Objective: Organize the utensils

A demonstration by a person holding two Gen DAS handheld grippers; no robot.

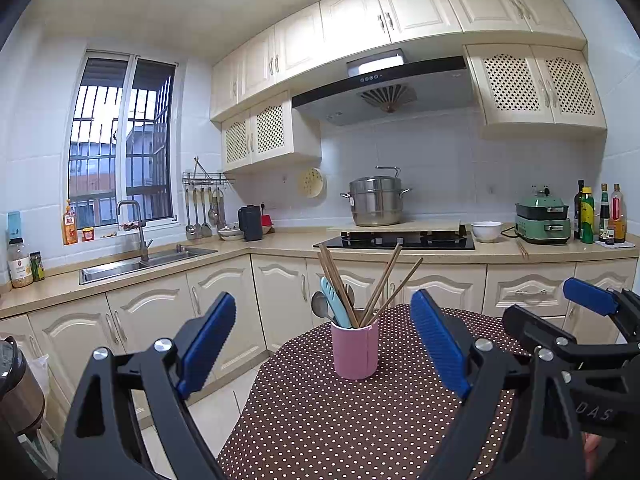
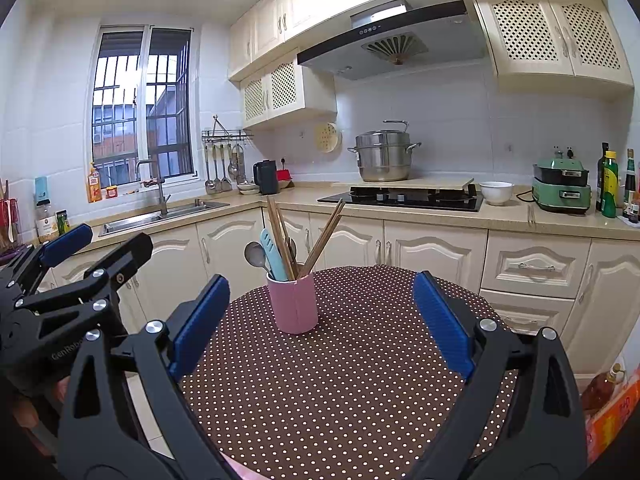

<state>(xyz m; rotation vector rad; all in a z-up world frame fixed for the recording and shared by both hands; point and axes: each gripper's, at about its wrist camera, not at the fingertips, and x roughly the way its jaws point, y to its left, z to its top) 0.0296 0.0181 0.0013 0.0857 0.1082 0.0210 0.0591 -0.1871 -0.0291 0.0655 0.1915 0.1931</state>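
A pink utensil cup point(image 1: 355, 348) stands upright on the round table with the brown polka-dot cloth point(image 1: 340, 420). It holds several wooden chopsticks point(image 1: 384, 280), a metal spoon point(image 1: 321, 305) and a light blue utensil point(image 1: 335, 302). My left gripper point(image 1: 322, 340) is open and empty, short of the cup. The right gripper shows at the right edge point(image 1: 560, 312). In the right wrist view the cup point(image 2: 293, 302) stands ahead, slightly left, with chopsticks point(image 2: 280, 236) and spoon point(image 2: 256, 254). My right gripper point(image 2: 320, 322) is open and empty. The left gripper point(image 2: 92, 248) is at its left.
Cream kitchen cabinets and a counter point(image 1: 280, 242) run behind the table, with a sink point(image 1: 140, 264), a hob point(image 1: 396, 240), a steel pot point(image 1: 376, 200), a white bowl point(image 1: 486, 231) and bottles point(image 1: 600, 212). Floor point(image 1: 224, 404) lies left of the table.
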